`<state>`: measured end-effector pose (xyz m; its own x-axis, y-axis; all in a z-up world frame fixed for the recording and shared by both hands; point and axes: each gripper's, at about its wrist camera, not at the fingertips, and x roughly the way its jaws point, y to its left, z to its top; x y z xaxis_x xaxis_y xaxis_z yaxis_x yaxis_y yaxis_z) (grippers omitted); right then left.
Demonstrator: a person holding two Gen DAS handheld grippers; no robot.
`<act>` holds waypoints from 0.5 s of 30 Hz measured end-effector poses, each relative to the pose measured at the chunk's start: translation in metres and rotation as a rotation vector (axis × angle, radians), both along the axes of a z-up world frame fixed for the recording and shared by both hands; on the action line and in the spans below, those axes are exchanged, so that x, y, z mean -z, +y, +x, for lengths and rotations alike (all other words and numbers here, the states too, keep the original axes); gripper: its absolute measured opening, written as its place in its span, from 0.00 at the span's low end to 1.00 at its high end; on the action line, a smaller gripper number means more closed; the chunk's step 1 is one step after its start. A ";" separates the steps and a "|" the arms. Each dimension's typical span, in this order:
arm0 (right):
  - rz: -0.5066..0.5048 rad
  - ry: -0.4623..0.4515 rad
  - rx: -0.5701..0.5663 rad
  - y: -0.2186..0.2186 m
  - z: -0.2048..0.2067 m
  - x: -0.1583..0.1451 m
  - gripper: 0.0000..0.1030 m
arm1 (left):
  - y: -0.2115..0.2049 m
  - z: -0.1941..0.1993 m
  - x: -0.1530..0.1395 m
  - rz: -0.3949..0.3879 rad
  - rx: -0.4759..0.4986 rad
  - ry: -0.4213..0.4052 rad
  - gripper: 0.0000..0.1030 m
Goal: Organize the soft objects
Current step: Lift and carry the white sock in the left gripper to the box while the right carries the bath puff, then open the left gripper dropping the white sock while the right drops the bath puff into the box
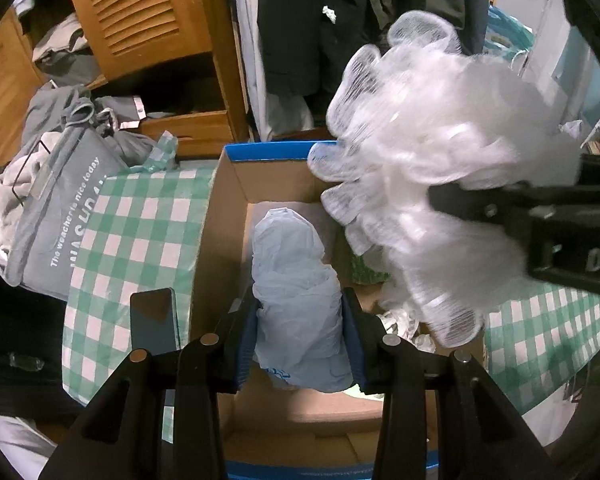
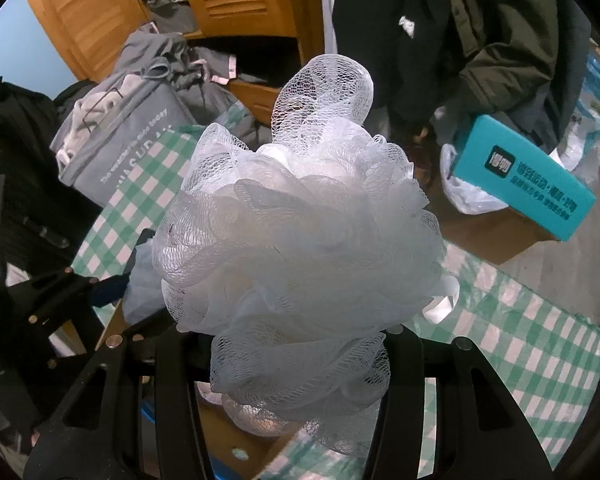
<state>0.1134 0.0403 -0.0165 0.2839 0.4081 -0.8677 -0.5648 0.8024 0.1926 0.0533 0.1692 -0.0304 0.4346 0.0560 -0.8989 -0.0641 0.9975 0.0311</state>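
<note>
Fingers of our left gripper [image 1: 300, 340] are clenching a pale blue plastic bag [image 1: 296, 292], and we are holding it upright inside the open cardboard box [image 1: 228, 208], its lower end hanging just above the box floor. Blue pads are pressing on both sides of the bag.

Our right gripper [image 2: 300, 360] is grasping a white mesh sponge [image 2: 300, 240] near its base, the fingers closing in on the netting from either side. In the left wrist view that sponge [image 1: 440, 168] is hanging over the right part of the box, blurred, with the right gripper's dark body reaching in from the right edge.

We are seeing the box sitting on a green-and-white checked cloth [image 1: 140, 232]. A grey bag [image 1: 60, 216] with white lettering is sitting at the cloth's far left, stuffed with clothes. Behind it, a wooden wardrobe [image 1: 140, 12] with slatted doors is standing open, and dark jackets [image 1: 320, 20] are hanging beside it. A teal box [image 2: 524, 184] is lying to the right in the right wrist view.
</note>
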 end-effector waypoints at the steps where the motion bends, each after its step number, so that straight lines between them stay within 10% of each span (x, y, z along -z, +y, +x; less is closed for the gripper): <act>1: -0.001 0.007 -0.004 0.003 0.001 0.003 0.49 | 0.000 0.000 0.001 -0.003 -0.001 0.001 0.40; 15: 0.011 -0.034 0.017 -0.003 -0.002 -0.006 0.75 | -0.004 -0.008 -0.009 -0.012 0.017 0.001 0.74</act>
<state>0.1116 0.0377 -0.0106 0.3206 0.4122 -0.8528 -0.5574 0.8101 0.1820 0.0451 0.1651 -0.0215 0.4341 0.0382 -0.9001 -0.0476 0.9987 0.0195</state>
